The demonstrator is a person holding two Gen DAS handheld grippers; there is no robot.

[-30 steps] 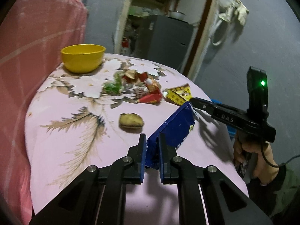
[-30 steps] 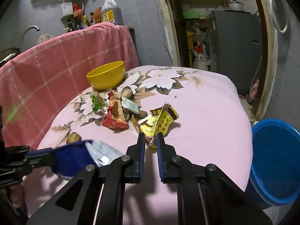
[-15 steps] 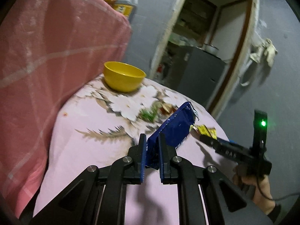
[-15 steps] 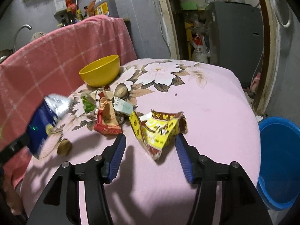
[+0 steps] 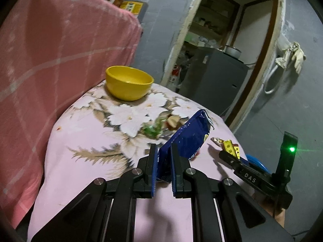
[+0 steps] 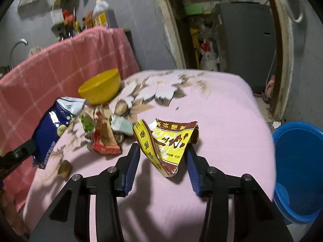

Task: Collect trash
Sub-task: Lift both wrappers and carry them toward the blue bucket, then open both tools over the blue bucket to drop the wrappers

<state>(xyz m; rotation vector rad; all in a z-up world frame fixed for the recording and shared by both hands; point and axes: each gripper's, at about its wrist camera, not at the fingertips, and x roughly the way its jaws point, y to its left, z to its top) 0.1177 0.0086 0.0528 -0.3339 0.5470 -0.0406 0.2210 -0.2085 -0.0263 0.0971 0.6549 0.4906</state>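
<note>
Pink flowered cloth covers the tabletop, bare toward its right edge, where one blue bucket stands below. One yellow bowl sits at the back beside a small heap of wrappers. Left claw is clamped on one blue packet, lifted off the cloth. Right claw has just been closing, its jaws parted around one yellow wrapper, pads not pressing.

The right gripper reads "DAS"; the yellow wrapper "45".
</note>
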